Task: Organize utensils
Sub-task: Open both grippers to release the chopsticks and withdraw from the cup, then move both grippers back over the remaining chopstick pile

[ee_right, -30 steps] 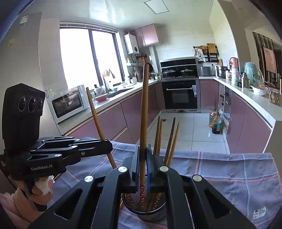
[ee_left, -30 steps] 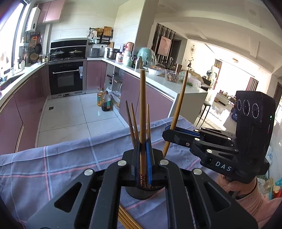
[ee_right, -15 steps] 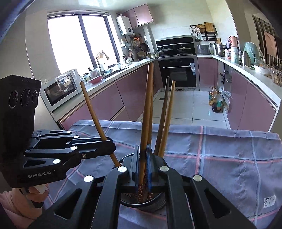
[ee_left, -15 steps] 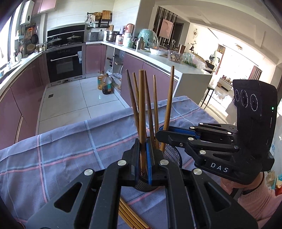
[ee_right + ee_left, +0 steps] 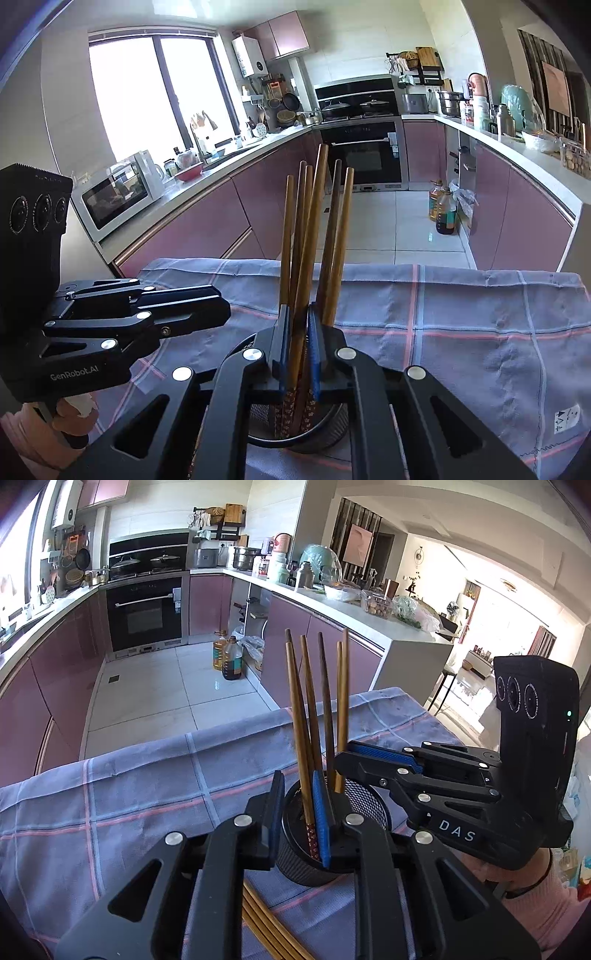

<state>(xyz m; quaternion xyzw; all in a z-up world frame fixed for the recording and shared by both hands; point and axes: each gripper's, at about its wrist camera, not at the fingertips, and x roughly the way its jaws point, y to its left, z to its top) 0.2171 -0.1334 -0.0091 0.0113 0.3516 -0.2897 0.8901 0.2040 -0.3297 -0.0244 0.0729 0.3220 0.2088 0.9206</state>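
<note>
A black mesh cup (image 5: 364, 808) (image 5: 328, 432) stands on the checked cloth and holds several wooden chopsticks (image 5: 325, 701) (image 5: 334, 236), all upright. My left gripper (image 5: 299, 812) is open above the cup's rim; one chopstick (image 5: 301, 753) stands loose between its fingers, with a gap on the left side. My right gripper (image 5: 297, 354) is open just above the cup, and chopsticks stand between its blue pads without being squeezed. Each gripper shows in the other's view, the right (image 5: 354, 760) and the left (image 5: 221, 310), on either side of the cup.
More chopsticks (image 5: 266, 930) lie on the blue-grey checked cloth (image 5: 147, 794) just in front of the cup. The table's far edge drops to a tiled kitchen floor. Purple cabinets, an oven and worktops stand beyond.
Both grippers lowered their chopsticks into the cup and opened. The two chopsticks now stand in the cup with the others.
</note>
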